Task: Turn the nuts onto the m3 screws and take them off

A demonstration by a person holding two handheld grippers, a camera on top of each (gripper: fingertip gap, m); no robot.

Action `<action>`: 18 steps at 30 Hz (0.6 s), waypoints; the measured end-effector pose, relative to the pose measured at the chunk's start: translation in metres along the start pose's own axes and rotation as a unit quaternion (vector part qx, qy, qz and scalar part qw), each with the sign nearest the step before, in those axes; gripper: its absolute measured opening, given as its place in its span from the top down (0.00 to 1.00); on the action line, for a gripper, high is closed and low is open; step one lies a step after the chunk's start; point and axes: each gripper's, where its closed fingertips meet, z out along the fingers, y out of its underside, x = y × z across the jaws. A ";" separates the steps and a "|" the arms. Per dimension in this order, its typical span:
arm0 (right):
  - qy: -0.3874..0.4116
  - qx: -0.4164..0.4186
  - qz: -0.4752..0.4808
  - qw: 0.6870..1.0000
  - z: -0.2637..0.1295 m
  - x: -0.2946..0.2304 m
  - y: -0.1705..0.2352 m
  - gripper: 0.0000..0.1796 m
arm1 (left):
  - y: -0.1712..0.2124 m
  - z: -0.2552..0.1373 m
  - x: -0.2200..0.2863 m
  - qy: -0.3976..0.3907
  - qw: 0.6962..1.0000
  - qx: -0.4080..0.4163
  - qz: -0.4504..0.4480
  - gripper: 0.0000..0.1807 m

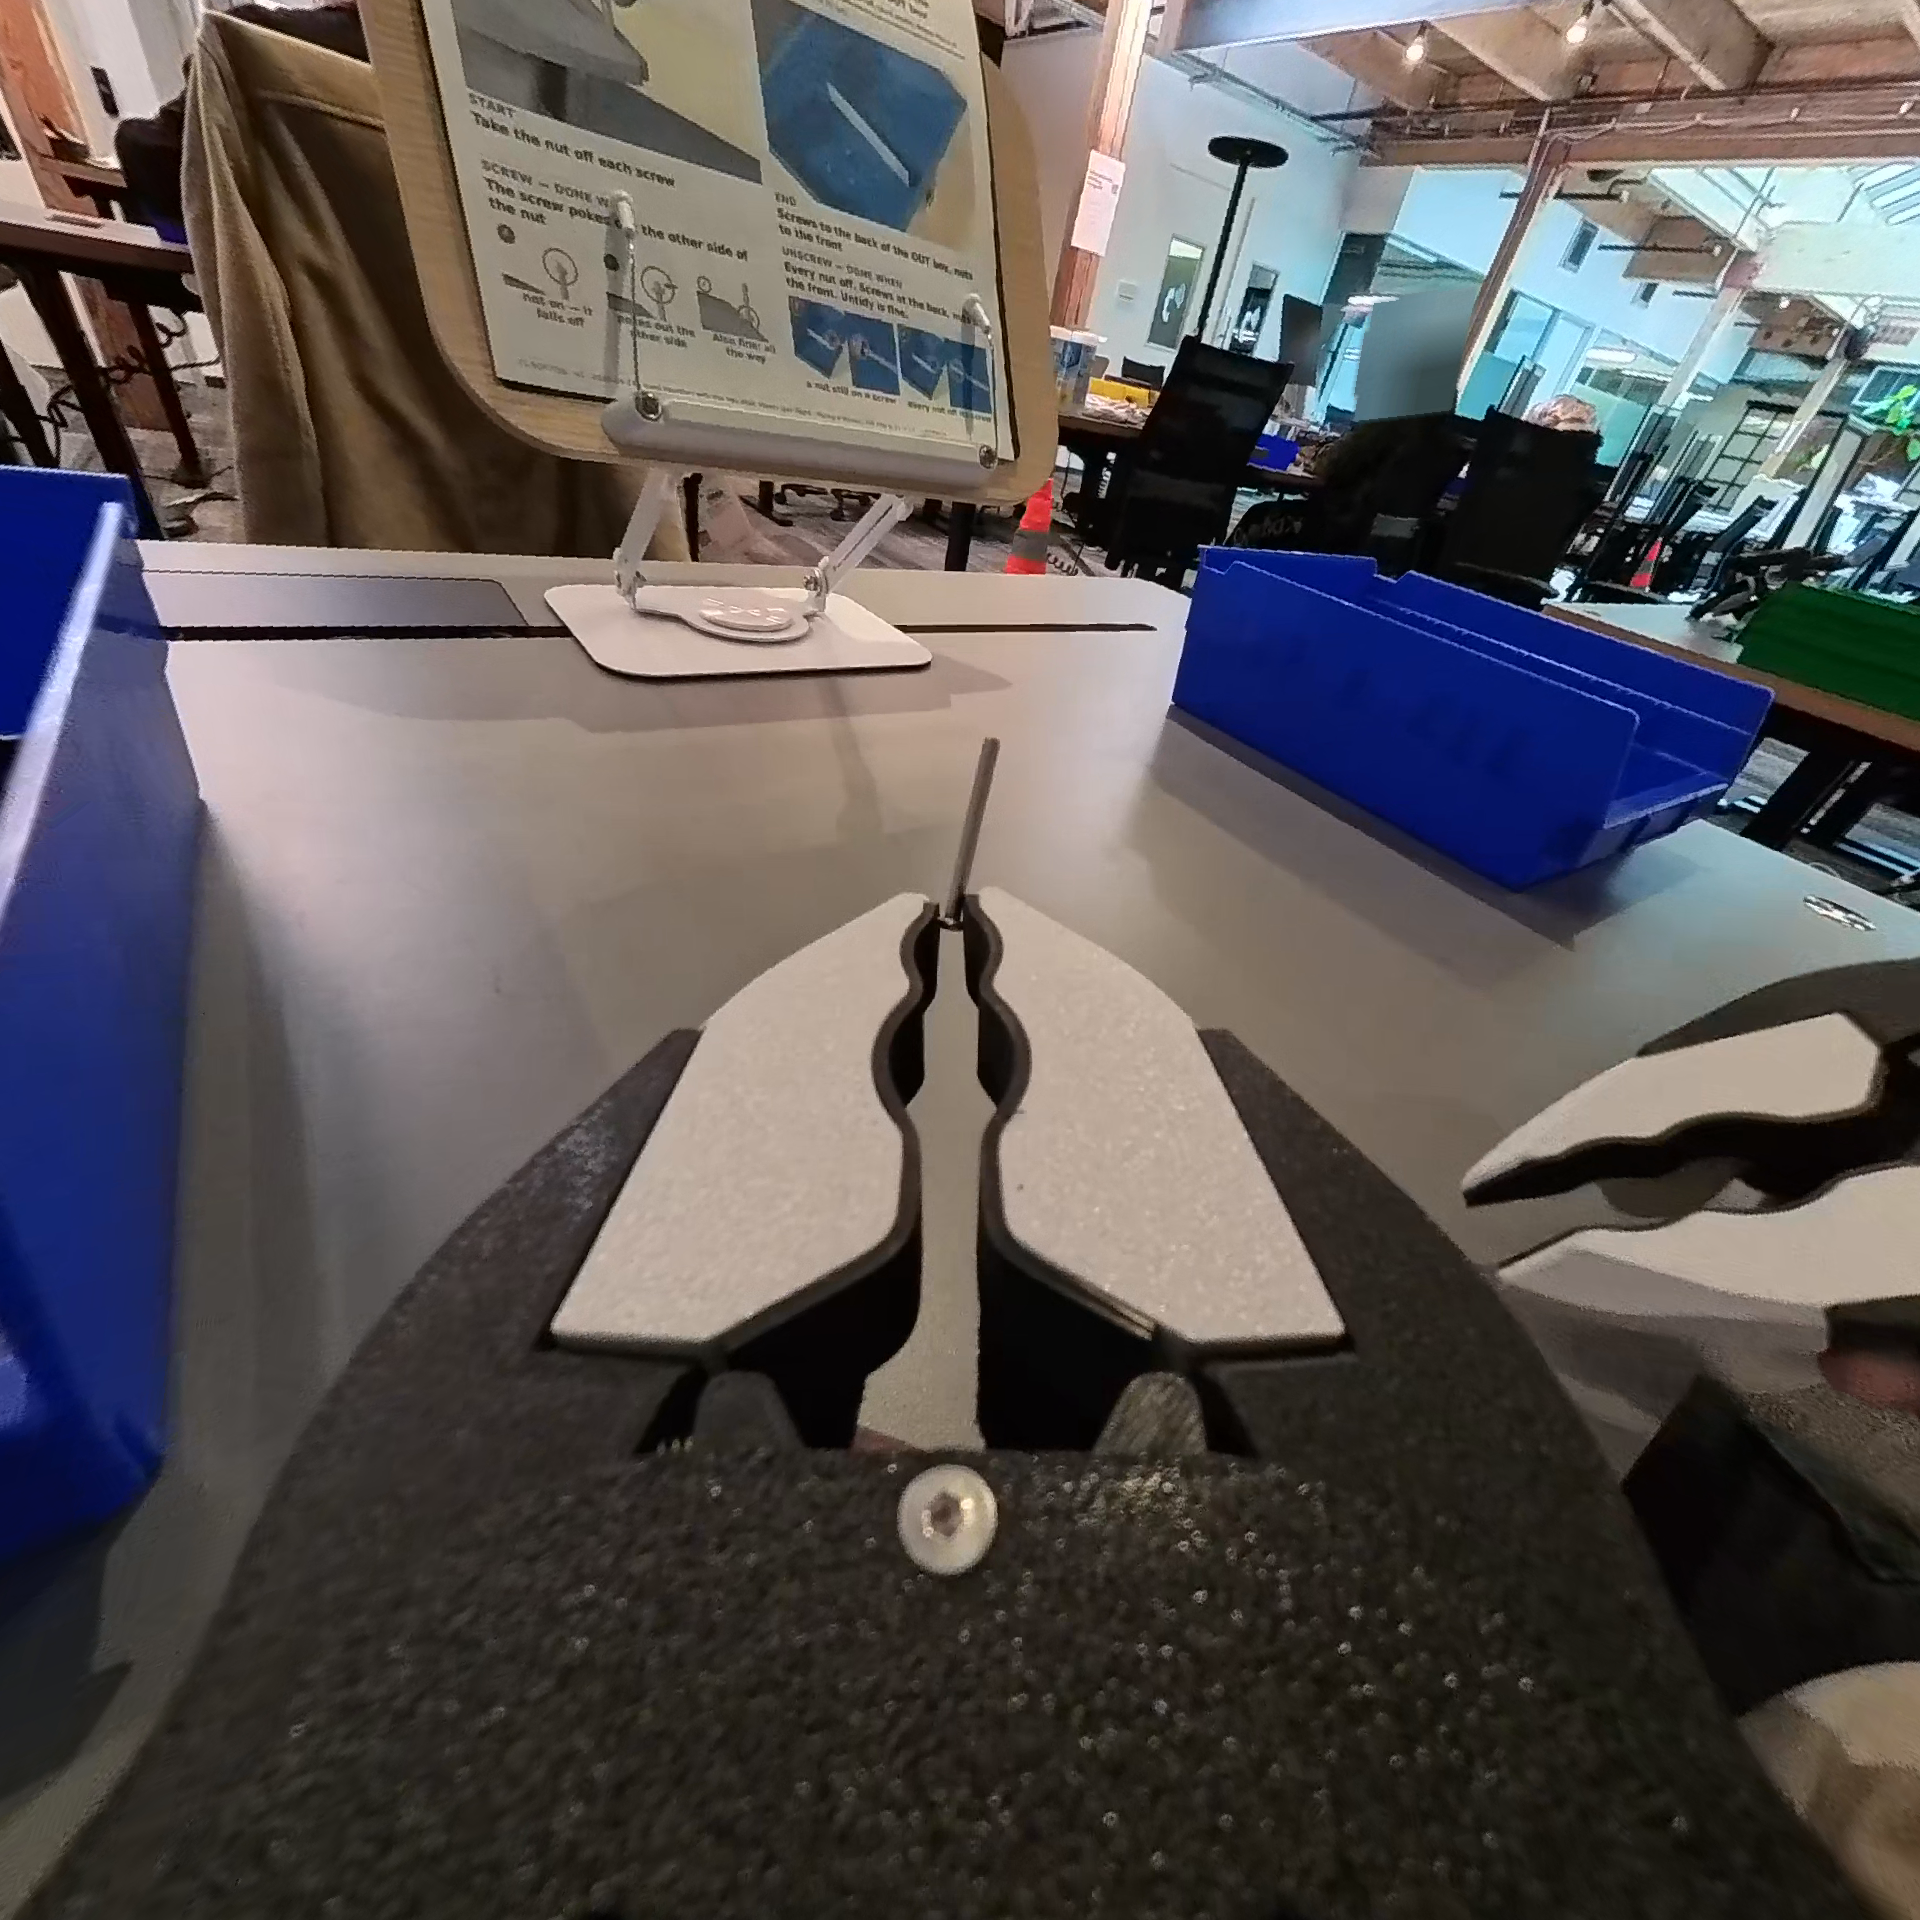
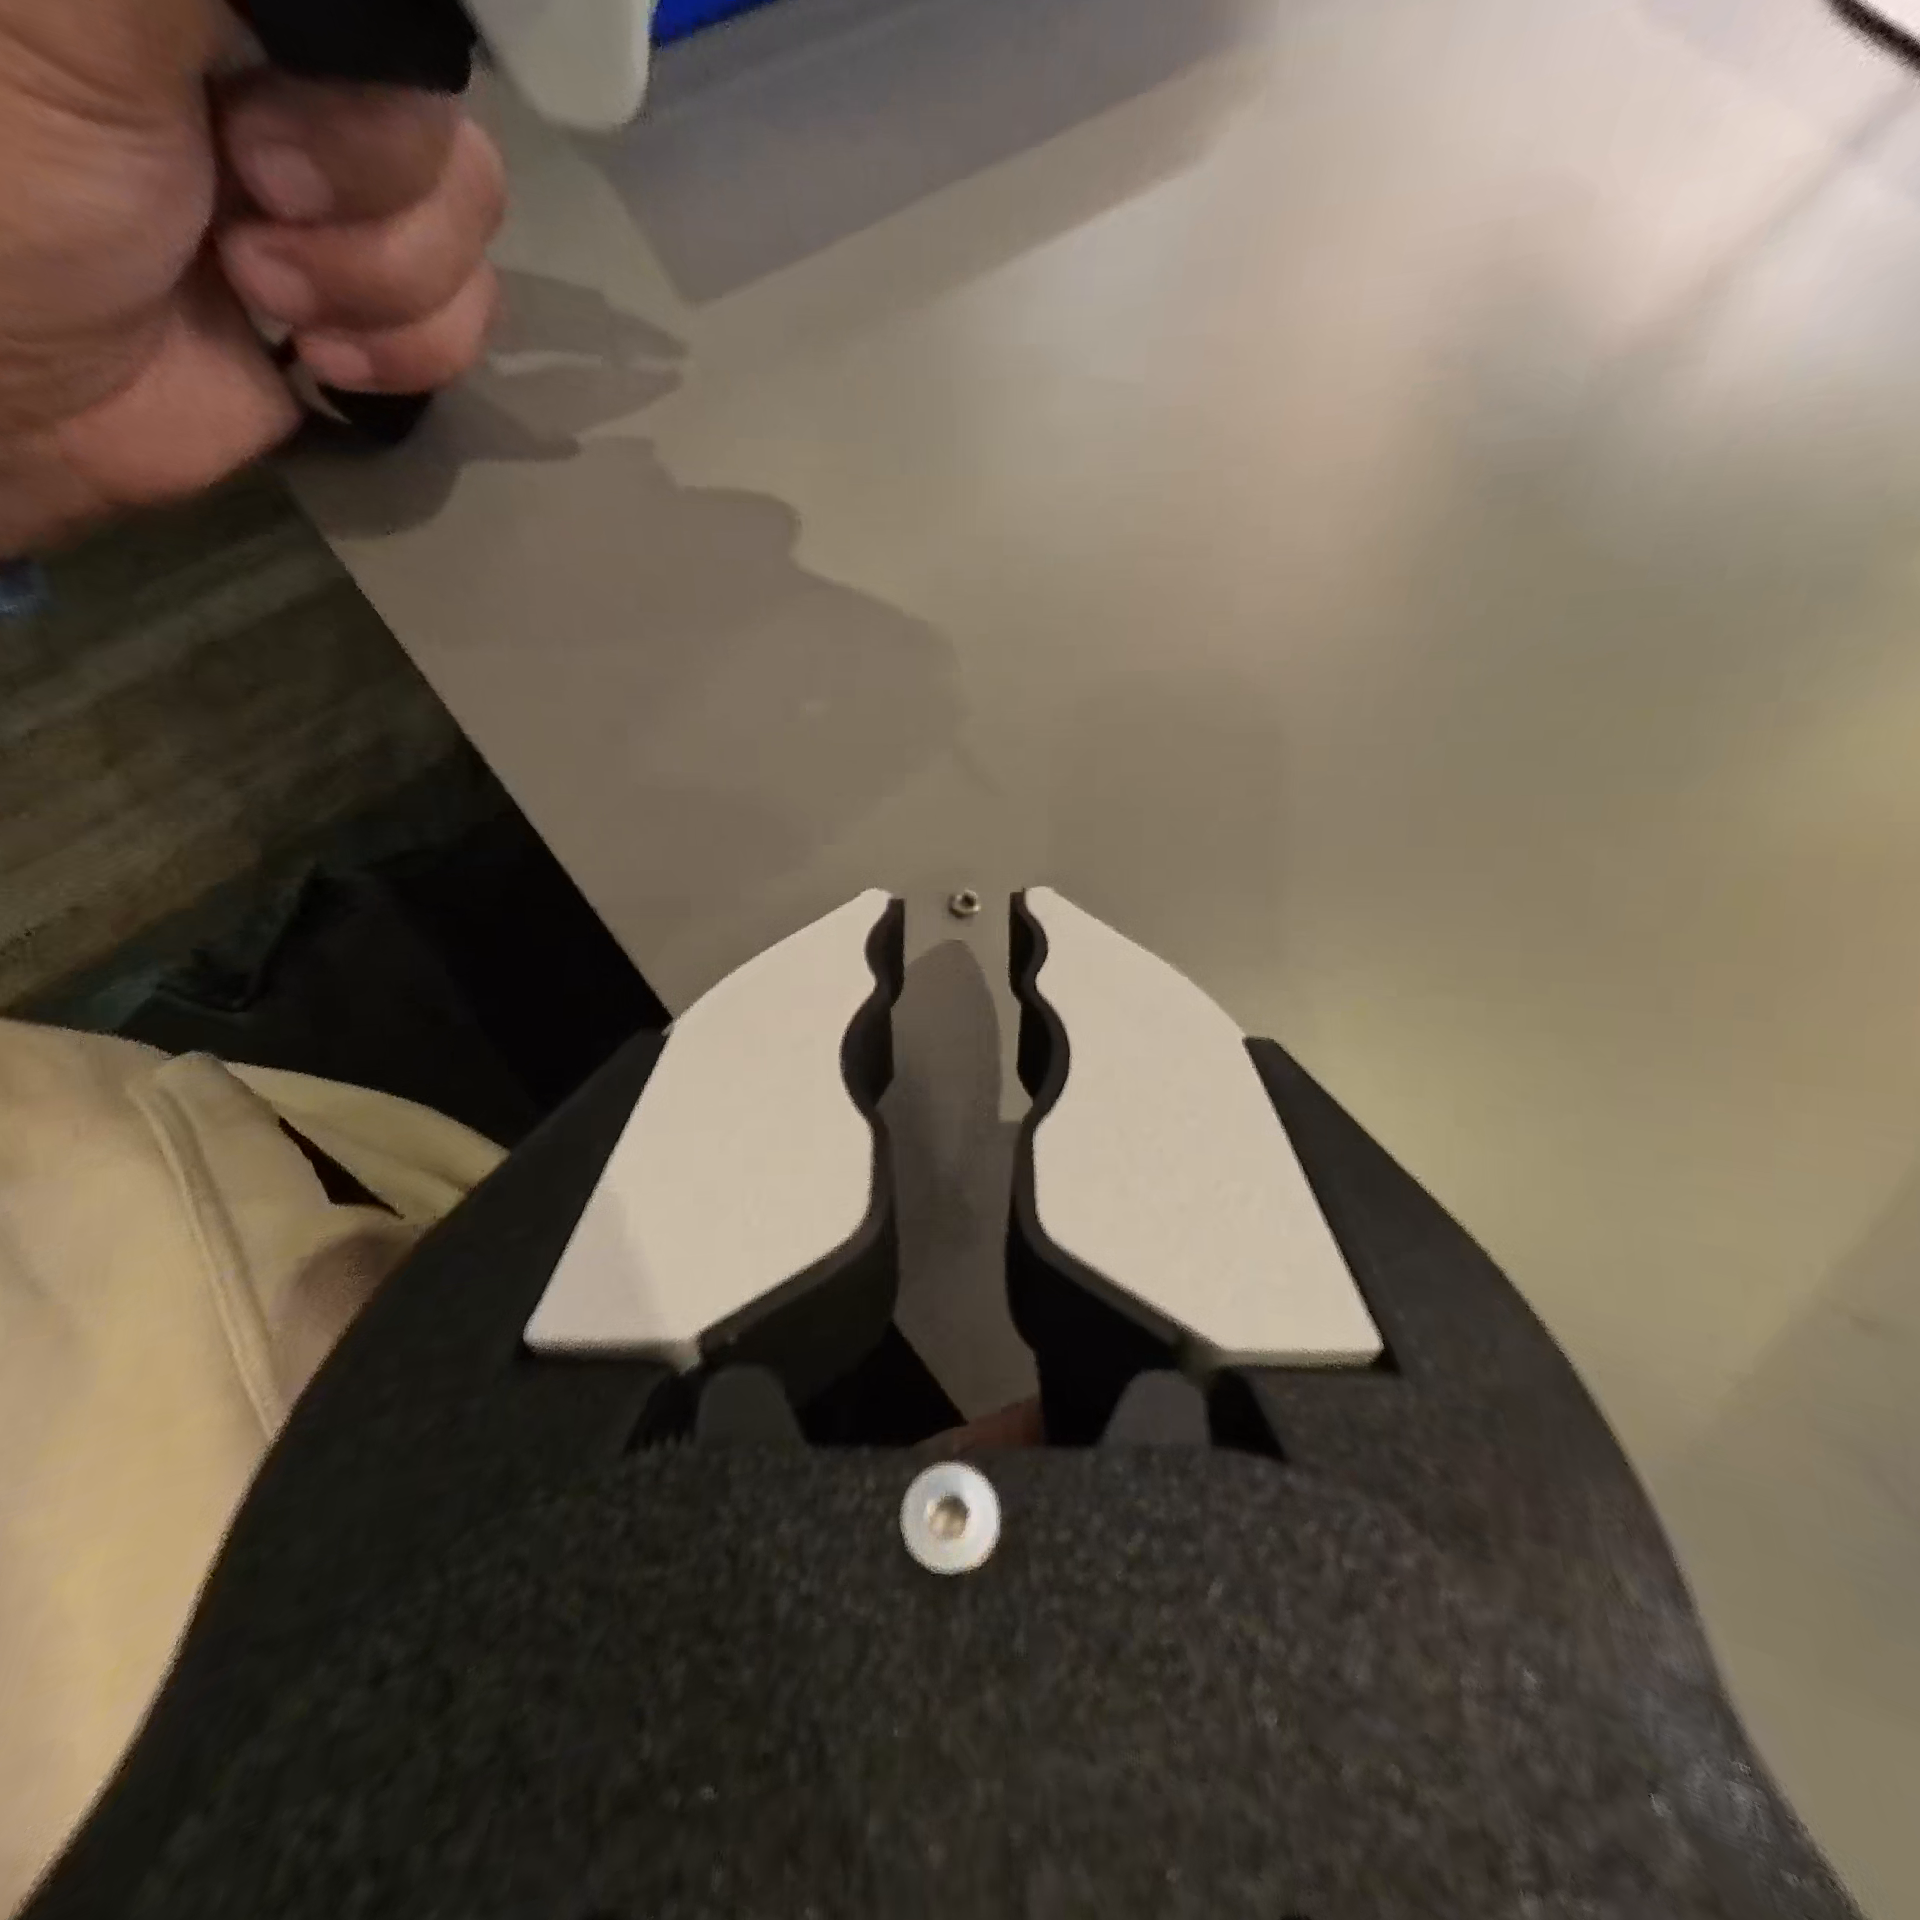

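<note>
Spanning both views, a grey desk (image 1: 623, 831) carries all items inspected. Two blue bins stand on it. The left blue bin (image 1: 73, 935) sits at the left edge of the left wrist view; only its outer wall shows, so its contents cannot be determined. The right blue bin (image 1: 1455, 727) lies farther back on the right, with an internal divider and an open front; no contents can be made out from this angle. Between the bins, at the rear of the desk, a document stand (image 1: 727, 613) holds a printed instruction sheet (image 1: 727, 208) upright.

Left hand-held gripper (image 1: 951, 914): jaws nearly closed, with only a narrow slot between them. At the very tips it pinches the base of a thin m3 screw (image 1: 977, 821), which projects forward and slightly upward, clear of the desk.

Right hand-held gripper (image 2: 961, 904): jaws parted by a moderate gap, holding nothing, angled down over the desk near its front edge. A small nut (image 2: 961, 904) lies on the desk directly between the fingertips; contact with either fingertip cannot be confirmed.

The person's hand (image 2: 208, 239) grips the left tool's handle at upper left of the right wrist view.
</note>
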 end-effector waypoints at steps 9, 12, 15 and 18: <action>-0.006 -0.065 0.002 0.998 0.017 0.003 0.009 0.91 | 0.001 0.000 0.004 0.010 1.000 -0.003 0.009 0.98; -0.007 -0.070 0.006 0.998 0.017 0.003 0.009 0.91 | 0.000 0.000 0.004 0.015 1.000 -0.001 0.004 0.98; -0.014 -0.070 0.018 0.997 0.018 0.001 0.009 0.92 | 0.000 0.000 0.004 0.017 1.000 0.000 0.000 0.98; -0.012 -0.073 0.027 0.997 0.018 0.001 0.009 0.92 | 0.000 -0.001 0.004 0.020 1.000 0.001 -0.002 0.98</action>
